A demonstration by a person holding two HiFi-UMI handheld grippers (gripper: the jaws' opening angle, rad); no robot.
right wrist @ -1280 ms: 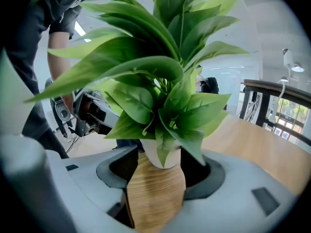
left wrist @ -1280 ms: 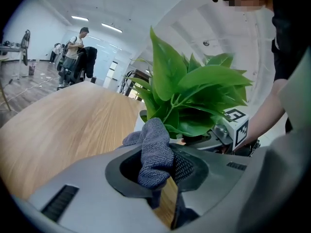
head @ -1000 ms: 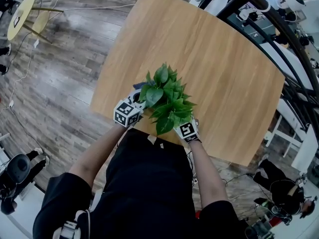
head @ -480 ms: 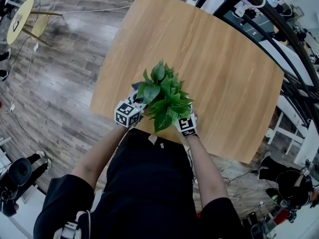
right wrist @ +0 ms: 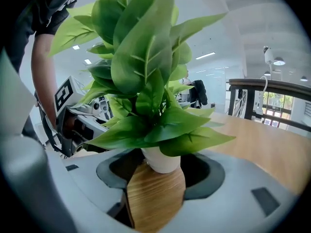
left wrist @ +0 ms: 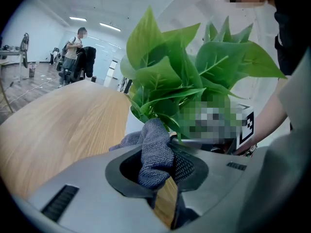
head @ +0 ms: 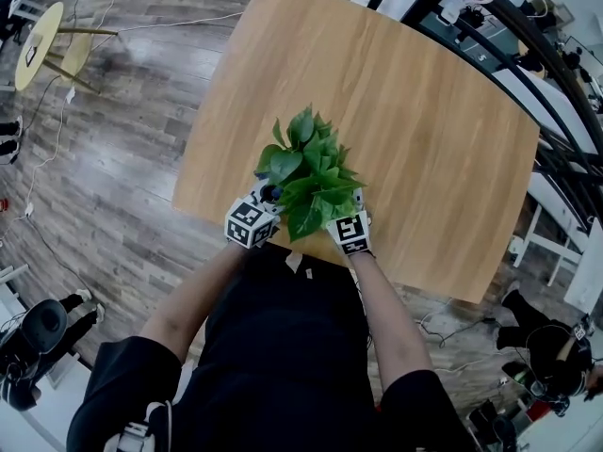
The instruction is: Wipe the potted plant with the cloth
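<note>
A potted plant [head: 306,169] with broad green leaves stands near the front edge of the wooden table [head: 405,111]. In the left gripper view my left gripper [left wrist: 158,160] is shut on a grey cloth [left wrist: 154,149], which is bunched up against the white pot [left wrist: 131,126] and the lower leaves. From the head view only the left gripper's marker cube [head: 249,224] shows, left of the plant. My right gripper [right wrist: 163,168] has the white pot [right wrist: 163,160] between its jaws from the other side, and the leaves [right wrist: 141,67] fill that view. Foliage hides the pot in the head view.
The table's front edge runs just below the plant, against the person's body. A black metal railing [head: 528,55] borders the right side. A round yellow stool [head: 42,31] stands on the wood floor at far left. A person [left wrist: 73,52] stands far off beside a chair.
My left gripper has shifted slightly right and nearer the plant's base. The plant and the right gripper have barely moved.
</note>
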